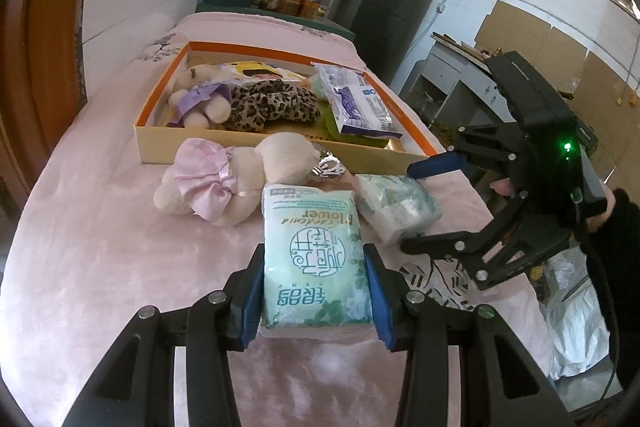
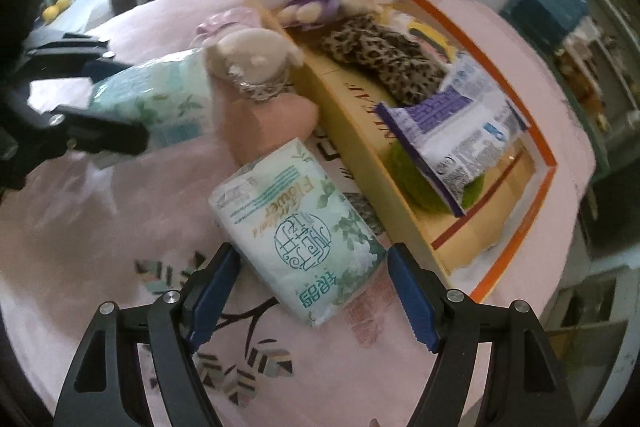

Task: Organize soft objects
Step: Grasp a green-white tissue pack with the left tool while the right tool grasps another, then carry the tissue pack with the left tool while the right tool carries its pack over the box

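My left gripper is shut on a pale green tissue pack, with a blue pad pressed against each long side. The right wrist view shows that gripper at the left with the same pack. A second green tissue pack lies on the pink tablecloth beside the box. My right gripper stands open over its near end, one pad on each side with a gap. In the left wrist view this gripper straddles that pack.
An orange-rimmed cardboard box holds a plush in a purple dress, leopard-print fabric and a wipes pack. A plush in a pink dress with a silver tiara lies in front of it.
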The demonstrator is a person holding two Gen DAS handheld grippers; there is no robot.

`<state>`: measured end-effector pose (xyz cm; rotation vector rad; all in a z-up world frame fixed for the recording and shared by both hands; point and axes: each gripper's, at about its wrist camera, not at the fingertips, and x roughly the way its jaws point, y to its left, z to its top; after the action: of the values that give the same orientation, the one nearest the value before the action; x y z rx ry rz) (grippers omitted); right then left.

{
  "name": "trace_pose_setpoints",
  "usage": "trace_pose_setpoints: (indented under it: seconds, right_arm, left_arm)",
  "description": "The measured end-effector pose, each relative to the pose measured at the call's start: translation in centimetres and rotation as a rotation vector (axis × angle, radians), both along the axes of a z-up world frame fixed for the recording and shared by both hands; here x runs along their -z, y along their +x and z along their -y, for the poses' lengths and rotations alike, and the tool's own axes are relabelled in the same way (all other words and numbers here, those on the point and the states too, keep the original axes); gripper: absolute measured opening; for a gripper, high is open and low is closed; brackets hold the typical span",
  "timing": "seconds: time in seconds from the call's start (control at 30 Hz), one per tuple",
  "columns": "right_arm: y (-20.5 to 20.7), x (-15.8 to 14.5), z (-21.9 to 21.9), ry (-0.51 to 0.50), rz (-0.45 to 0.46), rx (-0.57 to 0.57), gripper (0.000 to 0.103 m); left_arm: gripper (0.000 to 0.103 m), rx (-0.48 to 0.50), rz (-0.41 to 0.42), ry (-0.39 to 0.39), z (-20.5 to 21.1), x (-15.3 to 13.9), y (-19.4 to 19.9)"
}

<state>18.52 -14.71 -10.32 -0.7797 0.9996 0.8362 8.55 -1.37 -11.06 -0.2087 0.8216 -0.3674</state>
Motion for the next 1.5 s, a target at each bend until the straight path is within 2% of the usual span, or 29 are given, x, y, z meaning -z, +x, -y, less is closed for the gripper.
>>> trace_pose_setpoints:
  seconds: [0.13, 0.3, 0.33, 0.37, 0.47, 0.67, 0.9, 1.07, 1.5]
  right_arm:
    - [0.9, 0.9, -0.7, -0.029, -0.036, -0.005, 0.077]
    - [0.9, 1.2, -0.7, 0.033, -0.014, 0.009, 0.078]
    - [1.0, 1.2, -0.6, 0.038, -0.019, 0.026, 0.075]
    - [1.1, 1.1, -0.4, 0.056, -0.028, 0.060, 0.066]
    - [0.1, 0.7, 0.2, 0.098, 0.006, 0.160, 0.057]
    - [-4.9, -1.0, 1.1, 0.243, 0.072, 0.283, 0.051]
    - [-7.3, -2.9, 0.9, 0.357, 0.086, 0.468, 0.051]
    - [-7.5, -4.5, 1.3, 0.377, 0.122, 0.569, 0.051]
    - [-5.0, -7.5, 0.8, 0.424, 0.187, 0.661, 0.051]
  left_arm:
    - [0.045, -0.007, -0.004, -0.004, 0.0, 0.0, 0.2]
    - [0.045, -0.002, -0.013, -0.004, 0.2, 0.3, 0.5]
    - [0.045, -0.001, -0.015, -0.004, 0.1, 0.3, 0.4]
    - [0.045, -0.001, -0.018, -0.004, 0.2, 0.3, 0.5]
    - [0.045, -0.004, -0.013, -0.013, 0.0, 0.2, 0.5]
    - [0.045, -0.001, 0.002, -0.018, -0.1, -0.2, 0.3]
    - [0.045, 0.006, 0.034, -0.028, -0.2, -1.2, -0.2]
    - [0.045, 0.008, 0.069, -0.030, -0.3, -2.5, -0.6]
    - [0.045, -0.016, 0.169, 0.012, -1.0, -6.7, 1.6]
